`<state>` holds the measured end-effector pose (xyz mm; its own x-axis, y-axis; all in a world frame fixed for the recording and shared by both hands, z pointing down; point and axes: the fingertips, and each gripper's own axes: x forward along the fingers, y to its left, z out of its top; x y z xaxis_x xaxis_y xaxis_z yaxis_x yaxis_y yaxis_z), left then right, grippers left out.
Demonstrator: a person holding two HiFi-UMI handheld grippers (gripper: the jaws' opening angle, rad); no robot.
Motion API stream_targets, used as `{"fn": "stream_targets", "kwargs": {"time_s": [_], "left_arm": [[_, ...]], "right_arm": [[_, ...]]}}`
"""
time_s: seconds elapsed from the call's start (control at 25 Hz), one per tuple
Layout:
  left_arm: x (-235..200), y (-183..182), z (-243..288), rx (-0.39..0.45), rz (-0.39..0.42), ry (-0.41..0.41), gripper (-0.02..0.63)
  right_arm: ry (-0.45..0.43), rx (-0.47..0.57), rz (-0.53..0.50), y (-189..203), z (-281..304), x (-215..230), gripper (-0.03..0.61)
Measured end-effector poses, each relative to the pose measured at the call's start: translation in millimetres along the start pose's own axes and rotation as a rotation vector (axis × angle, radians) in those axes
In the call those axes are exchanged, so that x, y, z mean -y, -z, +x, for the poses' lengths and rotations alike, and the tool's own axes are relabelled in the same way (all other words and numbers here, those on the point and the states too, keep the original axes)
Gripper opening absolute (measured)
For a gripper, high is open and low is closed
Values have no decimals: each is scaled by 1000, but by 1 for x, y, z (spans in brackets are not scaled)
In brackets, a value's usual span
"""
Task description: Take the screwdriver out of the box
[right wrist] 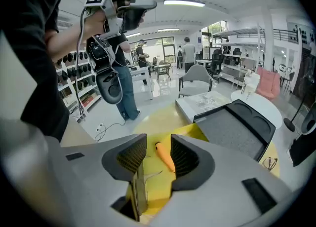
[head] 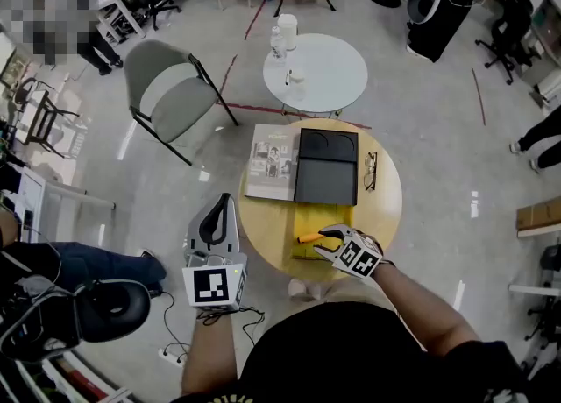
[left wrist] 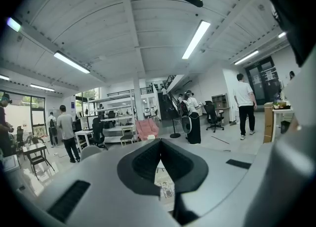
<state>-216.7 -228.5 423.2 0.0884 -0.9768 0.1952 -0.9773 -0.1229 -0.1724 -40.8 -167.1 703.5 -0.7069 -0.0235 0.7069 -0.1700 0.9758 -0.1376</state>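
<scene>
**Left claw closed and empty, right claw wide over the screwdriver**

Your left gripper hangs off the table's left side, above the floor. Its ribbed dark pads meet at the tips with nothing in them, and only a slim wedge of gap shows lower down.

Next, on the round yellow table, a printed booklet lies flat and matte. Just beside it on the right is a black tray with a grainy, foam-like face and two round recesses at its far end.

Nearer to you sits the yellow box, open and thin-walled like card. One flap stands on edge below your right jaws and cuts off part of the inside. The screwdriver lies in that box, and only its smooth, tapered orange handle shows plainly.

Your right gripper tilts down over it with jaws spread wide. The handle sits between the pads, ungripped. It may brush the right-hand pad, but the view is too close to say.

Toward the table's right edge lie thin-framed glasses.
</scene>
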Motion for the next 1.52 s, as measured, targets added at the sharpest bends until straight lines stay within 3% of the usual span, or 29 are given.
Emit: {"fn": "stream_targets", "kwargs": {"time_s": [0.52, 1.16, 1.44, 1.52], "left_arm": [[-6, 20, -14, -41, -25, -68, 14], [0, 22, -19, -64, -36, -102, 14], [-4, 31, -33, -87, -43, -113, 14], [-4, 33, -37, -94, -42, -110, 14]], "right_arm": [[-61, -120, -18, 45, 34, 8, 176], [-119, -299, -168, 78, 80, 13, 190], [-85, -357, -169, 92, 94, 18, 190], [-63, -359, -161, 94, 95, 21, 152]]}}
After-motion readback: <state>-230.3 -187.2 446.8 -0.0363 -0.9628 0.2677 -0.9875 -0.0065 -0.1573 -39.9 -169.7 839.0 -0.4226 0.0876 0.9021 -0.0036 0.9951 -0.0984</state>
